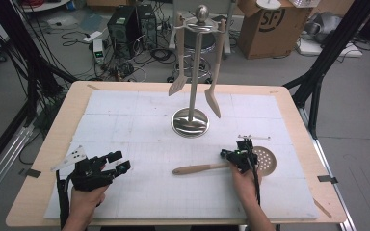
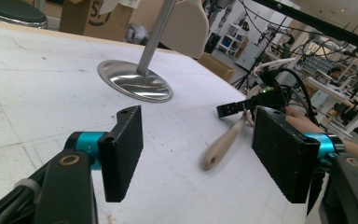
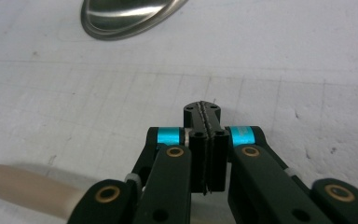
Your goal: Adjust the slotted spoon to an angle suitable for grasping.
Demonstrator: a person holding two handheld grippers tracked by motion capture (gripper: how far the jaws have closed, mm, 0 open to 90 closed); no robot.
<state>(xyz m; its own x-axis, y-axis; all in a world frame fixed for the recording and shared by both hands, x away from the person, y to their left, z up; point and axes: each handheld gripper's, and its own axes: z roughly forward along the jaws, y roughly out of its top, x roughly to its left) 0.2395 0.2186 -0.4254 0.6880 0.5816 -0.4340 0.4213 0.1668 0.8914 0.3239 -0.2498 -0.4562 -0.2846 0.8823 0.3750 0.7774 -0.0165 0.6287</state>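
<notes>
A steel utensil stand (image 1: 190, 122) rises at the middle of the board, with a wooden spatula (image 1: 178, 84) and a second wooden utensil (image 1: 213, 98) hanging from its top. A wooden-handled skimmer (image 1: 197, 169) lies flat at the right, its holed head (image 1: 266, 161) farthest right. My right gripper (image 1: 229, 155) sits over the skimmer's neck. Its jaws (image 3: 202, 112) are pressed together, and the handle (image 3: 23, 186) shows blurred below them. My left gripper (image 1: 120, 161) stands open at the left, nothing between its pads (image 2: 198, 140), facing the handle (image 2: 221, 147) and the stand's base (image 2: 135, 84).
A white foam board (image 1: 125, 120) covers the wooden table (image 1: 43, 159). Black frame legs (image 1: 318, 72) stand beside the table's far corners. A cardboard box (image 1: 265, 24) and computer cases (image 1: 125, 24) with cables lie on the floor beyond.
</notes>
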